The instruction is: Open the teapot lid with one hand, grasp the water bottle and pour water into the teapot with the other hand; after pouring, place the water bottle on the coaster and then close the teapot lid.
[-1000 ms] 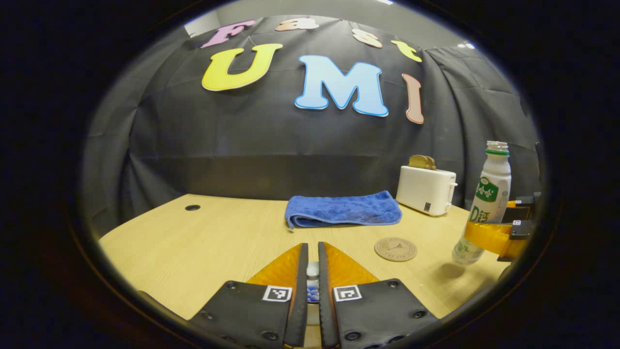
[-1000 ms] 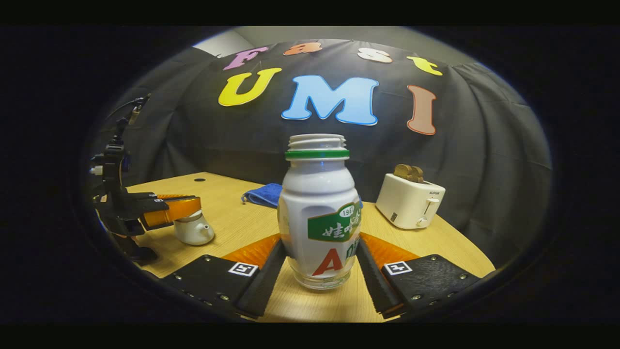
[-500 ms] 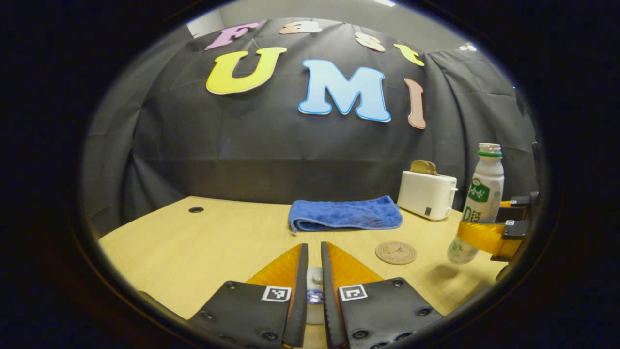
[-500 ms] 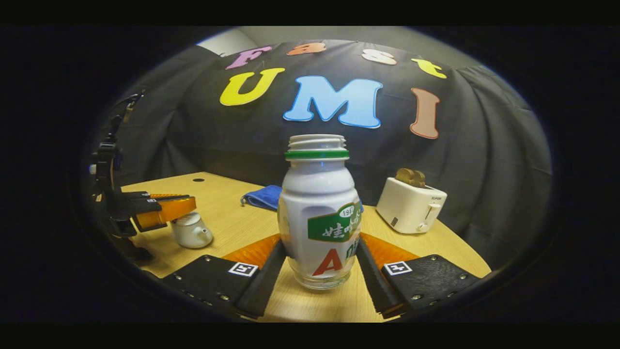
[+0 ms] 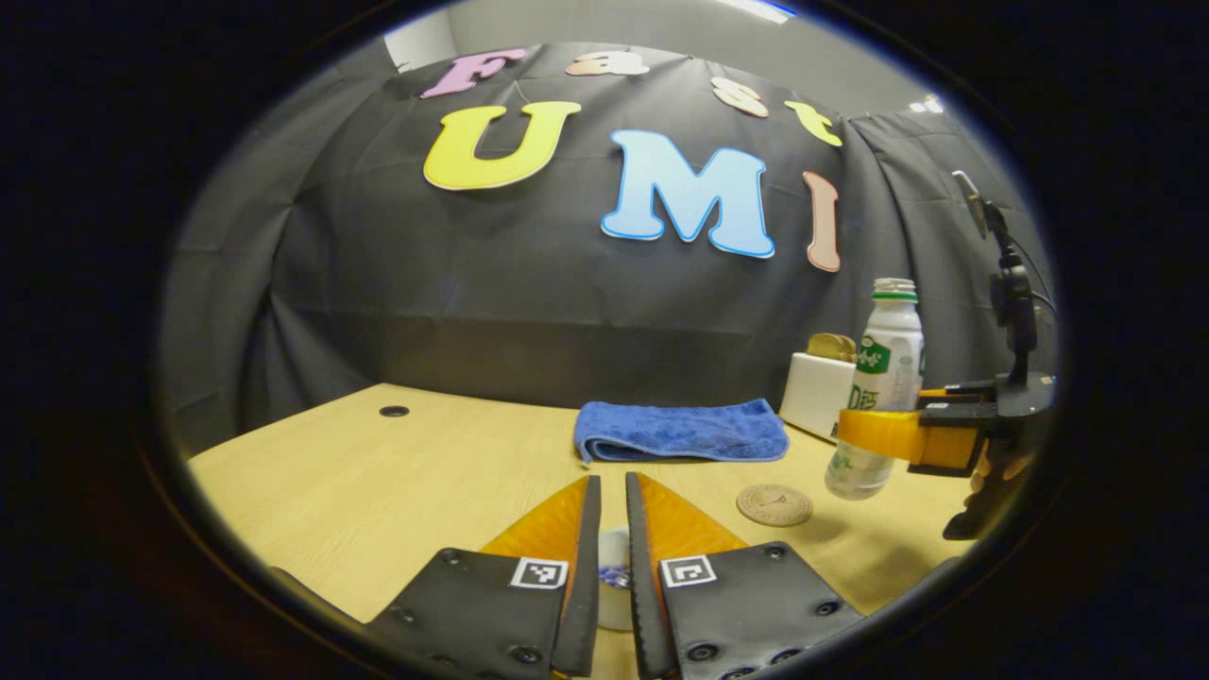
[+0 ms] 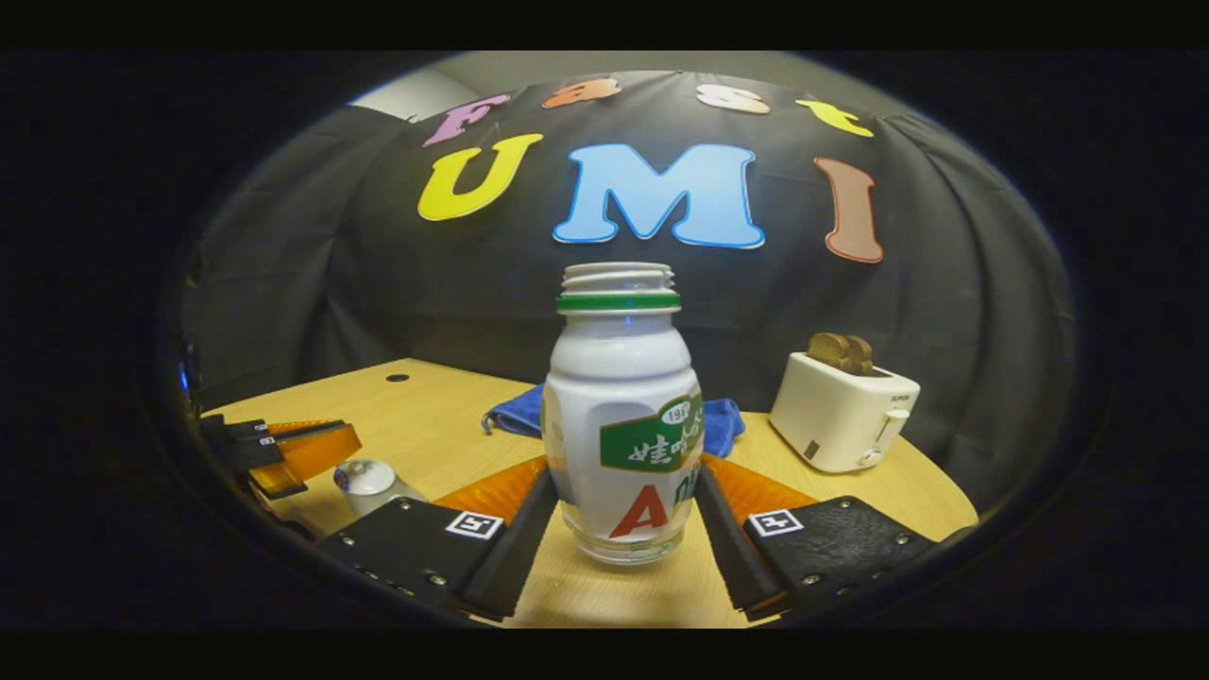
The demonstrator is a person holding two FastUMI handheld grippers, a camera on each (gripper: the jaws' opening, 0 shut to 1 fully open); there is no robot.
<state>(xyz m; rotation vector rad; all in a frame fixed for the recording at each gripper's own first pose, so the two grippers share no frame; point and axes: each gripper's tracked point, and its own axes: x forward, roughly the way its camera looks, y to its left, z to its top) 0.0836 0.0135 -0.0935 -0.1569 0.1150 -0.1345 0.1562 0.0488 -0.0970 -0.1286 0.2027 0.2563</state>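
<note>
**Between the right fingers: uncapped bottle held upright**

At six o'clock in the right gripper view, the right gripper [image 6: 623,529] clamps the water bottle [image 6: 623,416] by its lower body. The teapot [image 6: 370,482] sits at eight o'clock, lid on, just beside the left gripper [image 6: 300,451]. In the left gripper view, that gripper's fingers stand narrow around the lid knob [image 5: 612,548]; whether they press it I cannot tell. The coaster [image 5: 774,504] lies on the table [image 5: 378,472] at four o'clock, bare.

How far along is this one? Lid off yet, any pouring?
Done: the right gripper holds the uncapped bottle upright and lifted. In hand: the left gripper sits nearly shut at the teapot, and its lid looks still on, though its grip is unclear. Left: lifting the lid, pouring, setting the bottle on the coaster, and closing the lid.
</note>
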